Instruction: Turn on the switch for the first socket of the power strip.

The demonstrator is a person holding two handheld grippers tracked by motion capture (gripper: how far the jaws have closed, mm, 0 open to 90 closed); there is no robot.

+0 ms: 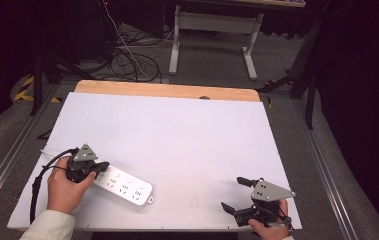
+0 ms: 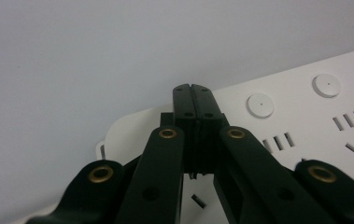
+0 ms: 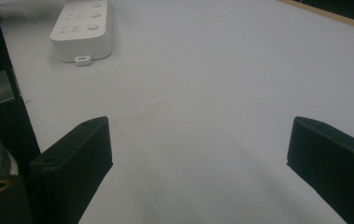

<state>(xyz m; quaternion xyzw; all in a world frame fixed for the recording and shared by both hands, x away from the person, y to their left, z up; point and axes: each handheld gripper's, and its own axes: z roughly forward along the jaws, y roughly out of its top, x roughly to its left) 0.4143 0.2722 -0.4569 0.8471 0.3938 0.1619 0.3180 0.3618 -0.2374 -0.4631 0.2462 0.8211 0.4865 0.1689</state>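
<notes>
Table: white sheet over a wooden top whose far edge shows as a bare strip.
Power strip: white, flat on the near-left part of the table; long axis diagonal, running from its left end under the left gripper toward the near right, ending in a small hanging tab; sockets and round buttons face up.
Left gripper: jaws pressed together with nothing between them, tips directly above the strip's left end; whether they touch it is unclear.
Right gripper: near-right table edge, jaws wide apart, empty, pointing left toward the strip, well apart from it.
</notes>
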